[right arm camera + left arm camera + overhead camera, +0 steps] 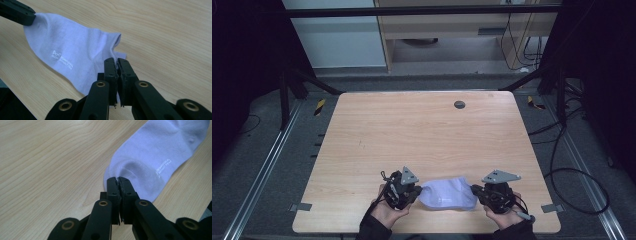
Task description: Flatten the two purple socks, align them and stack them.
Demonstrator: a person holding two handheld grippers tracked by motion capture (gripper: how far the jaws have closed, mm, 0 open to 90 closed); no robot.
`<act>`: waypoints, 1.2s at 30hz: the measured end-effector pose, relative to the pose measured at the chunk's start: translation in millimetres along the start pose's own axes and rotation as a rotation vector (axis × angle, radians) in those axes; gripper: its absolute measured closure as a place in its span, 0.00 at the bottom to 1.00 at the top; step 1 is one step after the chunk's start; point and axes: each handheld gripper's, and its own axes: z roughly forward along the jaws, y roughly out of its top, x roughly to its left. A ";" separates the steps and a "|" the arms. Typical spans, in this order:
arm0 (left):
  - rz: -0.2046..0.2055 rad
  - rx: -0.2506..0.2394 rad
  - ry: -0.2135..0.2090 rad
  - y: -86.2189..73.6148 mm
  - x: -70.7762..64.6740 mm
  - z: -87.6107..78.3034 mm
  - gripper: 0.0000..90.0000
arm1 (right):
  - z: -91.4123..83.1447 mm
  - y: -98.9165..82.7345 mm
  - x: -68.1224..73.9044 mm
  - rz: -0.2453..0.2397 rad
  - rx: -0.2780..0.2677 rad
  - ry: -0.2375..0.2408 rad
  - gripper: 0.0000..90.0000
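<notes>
White ankle sock (448, 194) is lying near the worktop (422, 135) front edge, stretched between both tools. Left tool (118, 179) is pinched on one end, right tool (117, 60) on the cuff end. Step judged: flattening or folding; next, one end probably gets carried over the other.

Sock (152, 157): soft knit cloth, pale lilac-white, matt, fine ribbed weave, small white printed lettering. Table (422, 135): light wood-grain top, smooth, faint satin sheen. Left gripper (117, 181) and right gripper (115, 62): black matt plastic, brass-coloured rivets. Grey plate (500, 176): dull metal look.
</notes>
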 end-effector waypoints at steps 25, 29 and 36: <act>0.004 0.058 0.017 -8.3 3.7 30.0 0.95 | 25.8 -14.6 -13.0 0.020 0.075 -0.027 0.93; 0.004 0.056 0.024 -9.4 4.7 31.1 0.91 | 31.0 -17.1 -14.2 0.010 0.079 -0.038 0.90; 0.007 -0.032 0.053 -6.2 3.6 20.3 0.74 | 29.0 -19.0 -14.6 -0.034 0.003 -0.064 0.71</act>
